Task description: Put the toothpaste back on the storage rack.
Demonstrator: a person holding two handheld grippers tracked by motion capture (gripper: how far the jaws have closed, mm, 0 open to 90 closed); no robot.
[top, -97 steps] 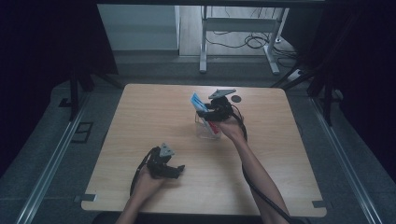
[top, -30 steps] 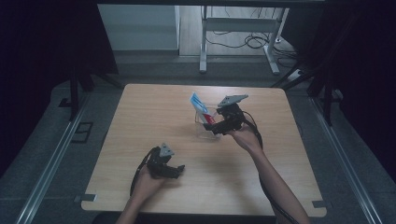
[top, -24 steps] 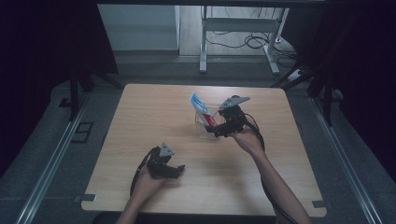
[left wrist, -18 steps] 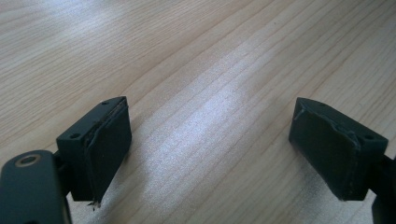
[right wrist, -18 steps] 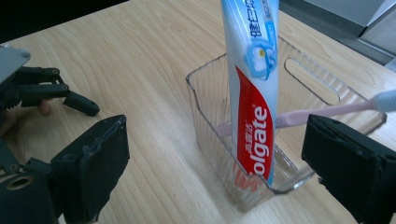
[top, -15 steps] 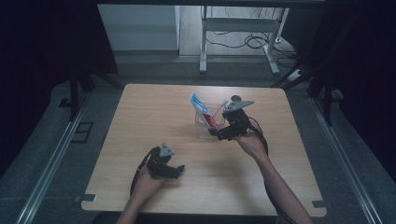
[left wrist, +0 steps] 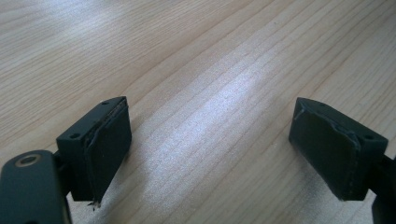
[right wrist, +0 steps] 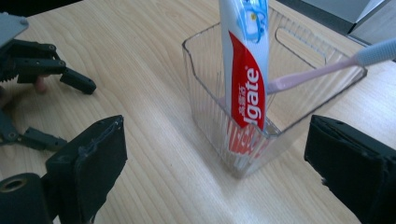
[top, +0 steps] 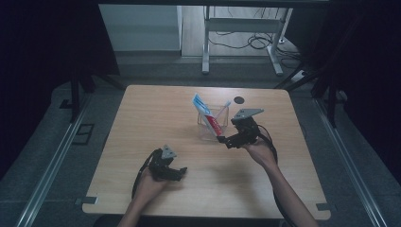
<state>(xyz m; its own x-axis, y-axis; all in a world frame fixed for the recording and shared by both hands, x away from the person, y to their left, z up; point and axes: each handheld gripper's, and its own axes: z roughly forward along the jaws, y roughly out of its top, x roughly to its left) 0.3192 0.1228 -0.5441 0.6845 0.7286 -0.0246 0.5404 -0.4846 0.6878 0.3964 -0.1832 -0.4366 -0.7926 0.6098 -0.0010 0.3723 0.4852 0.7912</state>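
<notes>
High view: I take the clear plastic holder (top: 213,124) as my landmark; it stands upright on the wooden table (top: 142,118), toward the far half. A red-and-white toothpaste tube (top: 207,113) leans inside it, its blue-and-white end rising past the rim on the far-left side. A pink toothbrush (top: 222,109) rests in the same holder, slanting up toward the far-right corner.

My right gripper (top: 230,141) sits just beside the holder, at its near-right corner, with a gap between the two. Its jaws have just been opening, and nothing lies between them. My left gripper (top: 178,172) rests on the table well apart from the holder, on the near-left side.

Right gripper view: both black jaws stand wide apart, empty, framing the holder (right wrist: 243,154) from its near side without touching it. The toothpaste tube (right wrist: 245,79) stands nearly upright against the front wall, and the toothbrush (right wrist: 322,70) crosses behind it, its pale end past the rim. Beyond the holder's left side I see the left gripper (right wrist: 44,105) lying on the table.

Left gripper view: both jaws spread wide over bare wood (left wrist: 210,93), gripping nothing.
</notes>
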